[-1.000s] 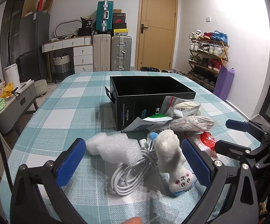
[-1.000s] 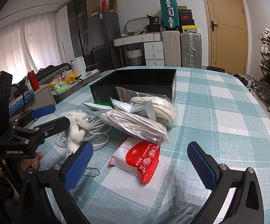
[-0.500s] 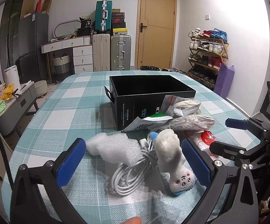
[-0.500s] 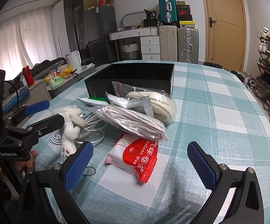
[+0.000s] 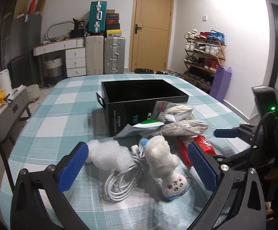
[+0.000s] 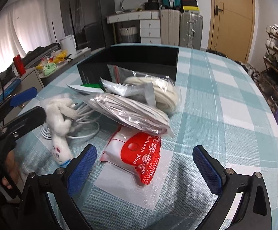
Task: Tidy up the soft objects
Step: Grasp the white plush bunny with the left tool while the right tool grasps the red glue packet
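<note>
Right gripper [image 6: 144,164] moved in over red packet [image 6: 137,153], jaws closing, no contact yet. Left gripper [image 5: 137,166] open, unmoved, straddling plush [image 5: 163,163]. Box [image 5: 144,99] empty.

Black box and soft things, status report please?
Left gripper open over plush toy. Right gripper closing, red packet between its jaws, untouched. Black box empty.

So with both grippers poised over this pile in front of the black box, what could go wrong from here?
1. The plush toy lies on the coiled white cable; the open left gripper frames both and might drag the cable along.
2. The right gripper, jaws closing, frames the red balloon glue packet, whose far edge sits under a bagged cord bundle; lifting could shift that stack.
</note>
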`<state>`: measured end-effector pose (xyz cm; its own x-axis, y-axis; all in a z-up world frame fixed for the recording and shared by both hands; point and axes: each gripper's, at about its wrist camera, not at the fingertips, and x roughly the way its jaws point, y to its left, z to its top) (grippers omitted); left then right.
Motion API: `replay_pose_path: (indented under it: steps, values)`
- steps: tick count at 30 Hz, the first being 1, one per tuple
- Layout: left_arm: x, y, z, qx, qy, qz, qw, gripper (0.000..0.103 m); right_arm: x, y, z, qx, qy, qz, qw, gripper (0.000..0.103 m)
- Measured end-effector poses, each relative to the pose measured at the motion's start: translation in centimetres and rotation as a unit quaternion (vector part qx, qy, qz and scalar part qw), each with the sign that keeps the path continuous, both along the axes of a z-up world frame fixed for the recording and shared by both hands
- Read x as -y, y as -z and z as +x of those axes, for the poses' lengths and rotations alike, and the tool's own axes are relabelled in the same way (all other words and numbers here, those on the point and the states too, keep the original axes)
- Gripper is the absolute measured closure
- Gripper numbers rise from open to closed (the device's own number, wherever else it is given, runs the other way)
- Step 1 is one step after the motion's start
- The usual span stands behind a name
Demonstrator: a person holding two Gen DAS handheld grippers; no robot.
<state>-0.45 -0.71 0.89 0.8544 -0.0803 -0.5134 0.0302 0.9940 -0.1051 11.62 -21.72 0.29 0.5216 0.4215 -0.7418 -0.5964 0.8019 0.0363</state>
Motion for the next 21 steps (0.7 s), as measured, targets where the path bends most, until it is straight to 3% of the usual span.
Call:
replay_pose_path:
  steps: [7, 11, 12, 16, 20, 21]
  values:
    - [1.3, 0.0, -0.2, 0.004, 0.031, 0.018, 0.9993, 0.013, -0.7, 0.5, 0.3, -0.006, -0.01, -0.012, 1.0, 0.011]
    - [2.1, 0.2, -0.1, 0.001, 0.049, 0.031, 0.9983, 0.033, -1.0, 0.7, 0.2, -0.012, -0.017, -0.015, 1.0, 0.016]
    - [2.3, 0.3, 0.0, -0.002, 0.054, 0.033, 0.998, 0.042, -1.0, 0.7, 0.1, -0.011, -0.018, -0.014, 1.0, 0.017]
    - [2.6, 0.4, 0.0, -0.009, 0.073, 0.031, 0.9968, 0.052, -1.1, 0.9, 0.0, -0.011, -0.021, -0.014, 1.0, 0.022]
    - [2.6, 0.7, 0.3, -0.028, 0.08, 0.023, 0.9961, 0.074, -1.3, 1.0, -0.2, -0.011, -0.027, -0.017, 0.999, 0.033]
    - [2.6, 0.9, 0.4, -0.034, 0.082, 0.018, 0.9959, 0.074, -1.3, 1.0, -0.3, -0.01, -0.028, -0.02, 0.999, 0.034]
